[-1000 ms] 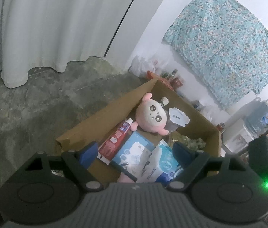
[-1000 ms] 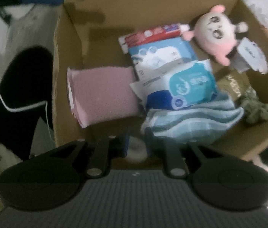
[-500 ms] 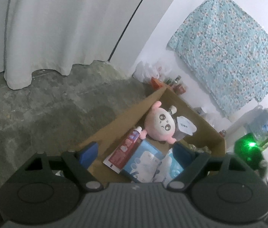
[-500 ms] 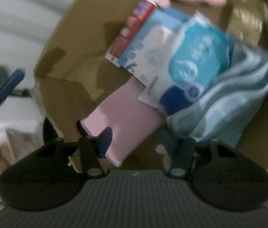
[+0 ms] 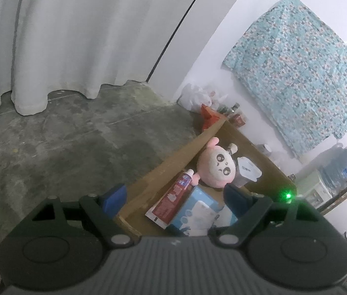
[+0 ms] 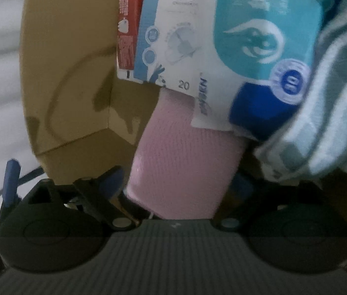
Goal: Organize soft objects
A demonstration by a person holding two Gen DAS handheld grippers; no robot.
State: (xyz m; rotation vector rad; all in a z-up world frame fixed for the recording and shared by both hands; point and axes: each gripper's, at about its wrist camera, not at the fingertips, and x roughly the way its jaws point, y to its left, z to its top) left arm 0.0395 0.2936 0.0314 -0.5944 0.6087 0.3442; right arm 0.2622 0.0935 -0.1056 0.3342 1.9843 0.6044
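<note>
left hand-held gripper (image 5: 174, 196) hangs wide and empty above the near end of the box (image 5: 163, 169), which sits on the concrete floor (image 5: 63, 147). its right finger hides part of the box's contents, so a blind reach from here could clip the cardboard wall or nudge the toothpaste (image 5: 173, 196) instead of anything soft. the plush (image 5: 216, 169) lies at the far end, pink and round-faced, touching the toothpaste tip.

right hand-held gripper (image 6: 177, 184) has just been opening and now stands wide, with the pink cloth (image 6: 185, 152) between its fingers (pads seem clear of it, though blur makes contact hard to judge). the cloth's far end is tucked under the mask pack (image 6: 171, 36) and the tissue pack (image 6: 259, 49), so a pull could drag those along or let the cloth slip out. closing here might also catch the striped towel (image 6: 333, 110) just beside the right finger. the cloth looks knitted, rolled or folded, lying on the box floor (image 6: 70, 49).
</note>
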